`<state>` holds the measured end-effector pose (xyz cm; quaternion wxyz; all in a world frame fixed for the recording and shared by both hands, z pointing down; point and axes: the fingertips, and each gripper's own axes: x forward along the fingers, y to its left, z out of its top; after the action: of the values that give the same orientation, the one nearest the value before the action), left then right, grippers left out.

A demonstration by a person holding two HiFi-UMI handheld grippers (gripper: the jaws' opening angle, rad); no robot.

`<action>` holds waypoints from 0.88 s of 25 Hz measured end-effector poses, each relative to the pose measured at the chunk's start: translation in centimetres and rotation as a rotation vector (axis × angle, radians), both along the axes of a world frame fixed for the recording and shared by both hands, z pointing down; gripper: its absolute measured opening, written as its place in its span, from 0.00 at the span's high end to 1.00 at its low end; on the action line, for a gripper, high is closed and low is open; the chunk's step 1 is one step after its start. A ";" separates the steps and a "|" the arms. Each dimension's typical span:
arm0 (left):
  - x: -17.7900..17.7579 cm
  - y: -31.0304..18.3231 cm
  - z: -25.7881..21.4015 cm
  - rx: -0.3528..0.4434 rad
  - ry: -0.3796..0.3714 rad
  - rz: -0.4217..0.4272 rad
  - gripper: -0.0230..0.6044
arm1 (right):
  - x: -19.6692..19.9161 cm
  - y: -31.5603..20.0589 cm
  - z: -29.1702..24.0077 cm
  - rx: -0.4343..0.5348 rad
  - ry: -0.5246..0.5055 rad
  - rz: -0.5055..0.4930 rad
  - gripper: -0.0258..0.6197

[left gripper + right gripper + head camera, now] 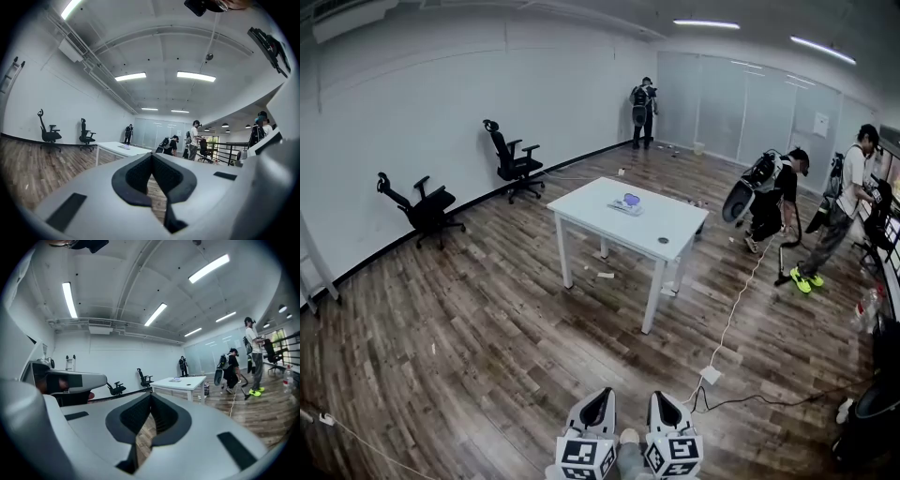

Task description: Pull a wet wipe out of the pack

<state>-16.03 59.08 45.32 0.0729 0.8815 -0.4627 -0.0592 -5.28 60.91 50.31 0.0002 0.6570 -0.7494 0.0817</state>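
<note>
Head view first: I'm standing well back from the white table (670, 225), and the pack of wipes (626, 203) is lying flat on its far half, nowhere near my tools. I'm holding the left tongs (598, 396) and the right tongs (664, 399) side by side at the bottom edge, both pointing out across the room, with plenty of wooden floor (487, 328) stretching between them and the table.

Left gripper view now: I'm seeing the left tongs (152, 157) with their tips pressed together and nothing in between. The pack (124, 146) is showing as a small speck on the distant tabletop. Right gripper view is giving the same story: the right tongs (151, 397) are closed tight on nothing, and the pack (175, 379) is sitting far off on the table.

Around me, two black office chairs (514, 161) (422, 206) are standing along the left wall, the nearer one tipped back. A white cable (736, 309) is trailing over the floor at the right of the table, running to a small white box (711, 375) close to my feet. One person (643, 111) is standing at the far wall, a second (769, 197) is bending over at the right of the table, and a third (848, 206) is standing beside them. A small dark thing (663, 241) is lying near the table's front corner, apart from the pack.
</note>
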 end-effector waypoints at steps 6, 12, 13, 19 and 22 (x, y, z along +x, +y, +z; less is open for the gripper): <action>0.3 -1.3 -0.1 0.009 0.002 -0.006 0.96 | 0.1 -1.2 -0.1 0.004 0.008 -0.014 0.95; 0.9 -2.1 0.9 -0.033 -0.029 0.004 0.96 | 1.1 -2.2 0.4 -0.008 0.004 -0.001 0.95; 1.0 -2.5 0.9 -0.029 -0.028 0.002 0.96 | 1.2 -2.6 0.5 -0.008 0.001 0.000 0.95; 2.0 -4.5 1.4 -0.042 -0.032 0.011 0.96 | 1.9 -4.9 0.6 -0.012 0.003 -0.006 0.95; 3.0 -5.7 1.7 -0.054 -0.031 0.024 0.96 | 3.4 -6.1 0.3 -0.010 0.002 0.016 0.95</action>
<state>-13.03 53.37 46.98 0.0900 0.8857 -0.4544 -0.0320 -1.93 54.83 50.62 0.0039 0.6630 -0.7438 0.0848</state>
